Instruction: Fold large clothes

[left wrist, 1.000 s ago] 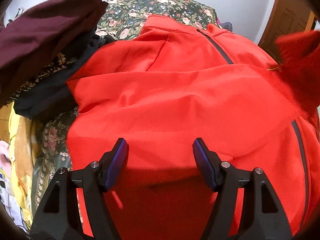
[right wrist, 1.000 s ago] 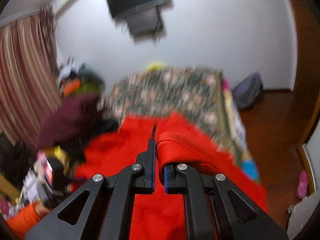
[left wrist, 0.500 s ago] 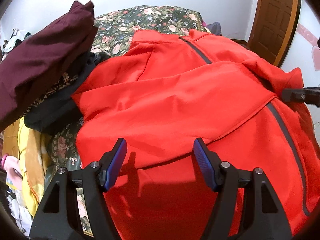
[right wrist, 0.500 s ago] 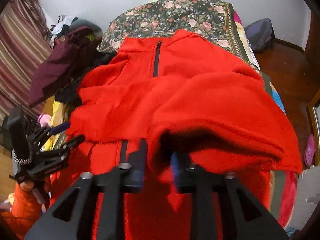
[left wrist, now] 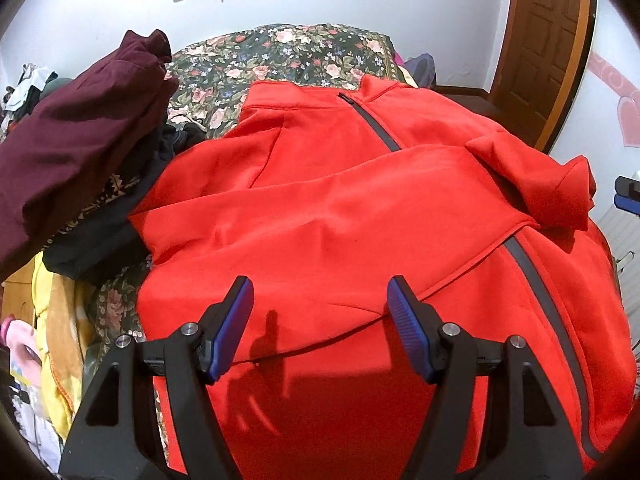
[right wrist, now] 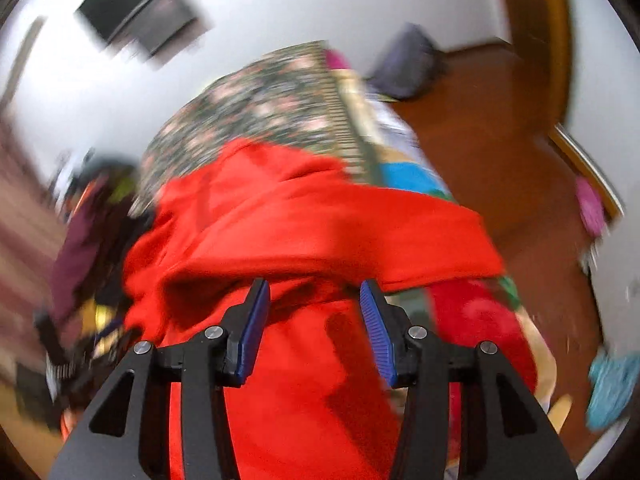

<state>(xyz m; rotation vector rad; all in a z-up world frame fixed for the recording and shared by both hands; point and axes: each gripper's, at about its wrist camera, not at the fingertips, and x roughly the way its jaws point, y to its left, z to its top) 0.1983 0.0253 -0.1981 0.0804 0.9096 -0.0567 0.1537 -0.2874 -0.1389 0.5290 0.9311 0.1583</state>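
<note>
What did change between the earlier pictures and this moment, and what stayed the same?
The right gripper carried the sleeve across the red jacket and let it go; its fingers have just been opening, nothing pinched between them. The left gripper stayed open above the jacket.

Red zip-front jacket (left wrist: 340, 208), front up, sleeves folded across chest, collar toward the bed's far edge.
</note>
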